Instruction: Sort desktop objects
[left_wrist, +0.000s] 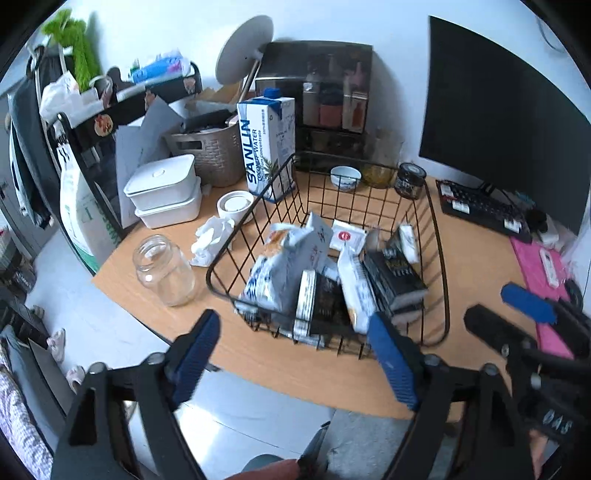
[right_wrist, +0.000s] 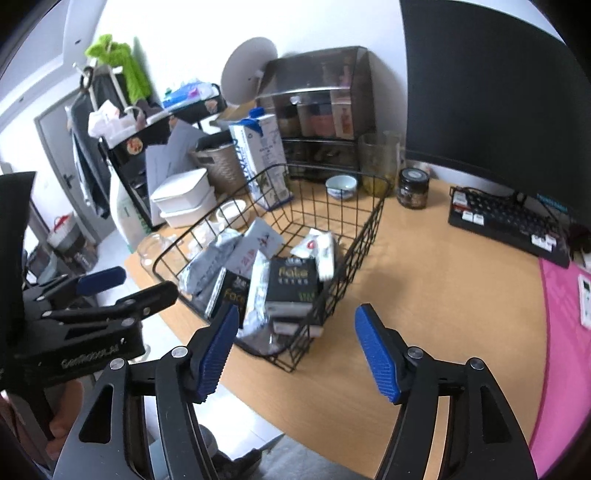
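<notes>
A black wire basket (left_wrist: 439, 258) stands on the wooden desk (left_wrist: 280, 365) and holds several snack packets and black boxes (left_wrist: 395, 273); it also shows in the right wrist view (right_wrist: 365, 236), with a black box (right_wrist: 293, 284) on top. My left gripper (left_wrist: 295, 354) is open and empty, just in front of the basket's near rim. My right gripper (right_wrist: 295, 350) is open and empty, at the basket's near right corner. Each gripper shows in the other's view, the right one (left_wrist: 517, 314) and the left one (right_wrist: 110, 288).
An empty glass jar (left_wrist: 164, 269), crumpled tissue (left_wrist: 212, 240), white lidded boxes (left_wrist: 164, 192), a Sanlin carton (left_wrist: 267, 147) and a woven bin (left_wrist: 214, 151) sit left of the basket. A small bowl (left_wrist: 345, 177), dark jar (left_wrist: 410, 181), keyboard (left_wrist: 484, 210), monitor (left_wrist: 498, 118) and pink mat (right_wrist: 565, 332) lie behind and right.
</notes>
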